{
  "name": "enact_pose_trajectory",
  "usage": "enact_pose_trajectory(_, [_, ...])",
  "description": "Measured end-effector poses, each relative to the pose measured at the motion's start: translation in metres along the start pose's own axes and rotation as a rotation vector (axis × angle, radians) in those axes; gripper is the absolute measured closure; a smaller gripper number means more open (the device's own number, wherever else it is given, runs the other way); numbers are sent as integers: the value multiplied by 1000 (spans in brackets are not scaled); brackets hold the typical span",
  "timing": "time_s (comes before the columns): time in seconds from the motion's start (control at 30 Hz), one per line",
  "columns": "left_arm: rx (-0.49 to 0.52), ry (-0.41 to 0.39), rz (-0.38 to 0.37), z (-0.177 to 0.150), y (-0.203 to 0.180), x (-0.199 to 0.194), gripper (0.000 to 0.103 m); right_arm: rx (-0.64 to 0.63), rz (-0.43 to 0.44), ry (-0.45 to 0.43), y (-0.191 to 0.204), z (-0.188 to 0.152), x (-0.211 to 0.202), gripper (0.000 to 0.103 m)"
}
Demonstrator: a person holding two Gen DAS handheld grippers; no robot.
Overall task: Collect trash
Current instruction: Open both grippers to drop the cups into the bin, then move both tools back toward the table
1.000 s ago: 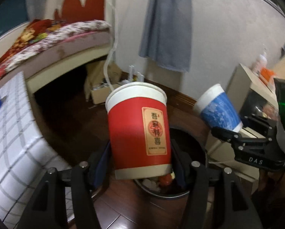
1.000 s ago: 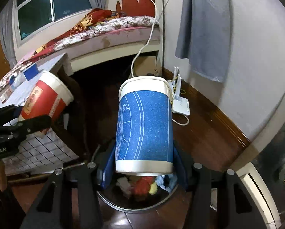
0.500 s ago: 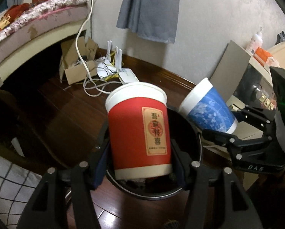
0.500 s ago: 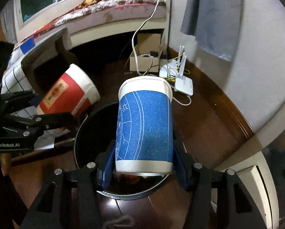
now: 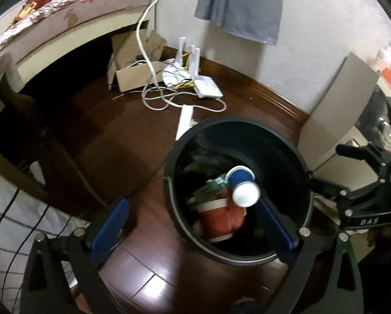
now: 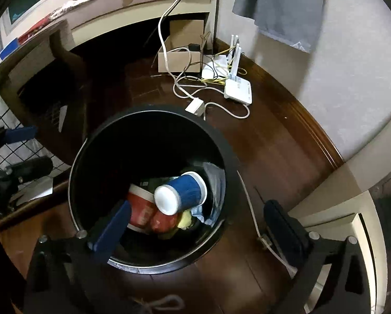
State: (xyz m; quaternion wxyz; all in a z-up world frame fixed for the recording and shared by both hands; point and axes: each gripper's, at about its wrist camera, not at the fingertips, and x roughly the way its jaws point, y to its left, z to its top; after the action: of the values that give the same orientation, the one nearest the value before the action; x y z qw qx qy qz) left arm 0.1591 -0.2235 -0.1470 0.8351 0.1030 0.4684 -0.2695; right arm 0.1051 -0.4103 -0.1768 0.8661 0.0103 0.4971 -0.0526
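Floor: dark wood under your black bin [image 5: 304, 175].
Bin: red cup [image 5: 216, 218], blue cup [image 6: 186, 192] inside.
Your left gripper [image 5: 192, 225]: spread, empty.
Your right gripper [image 6: 195, 229]: spread, empty.

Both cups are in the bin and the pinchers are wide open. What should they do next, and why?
Probably lift both away from the black bin. The red cup and blue cup already lie inside on the other trash, and the left gripper and right gripper hang open and empty over it, so nothing remains to drop.
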Motion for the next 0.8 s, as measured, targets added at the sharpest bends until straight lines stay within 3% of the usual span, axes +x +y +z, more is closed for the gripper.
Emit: enact_pose_trajectory(0.8, [-98,-179,108,-3,22,-81,4,-37,67,-138,37,23,-51,1])
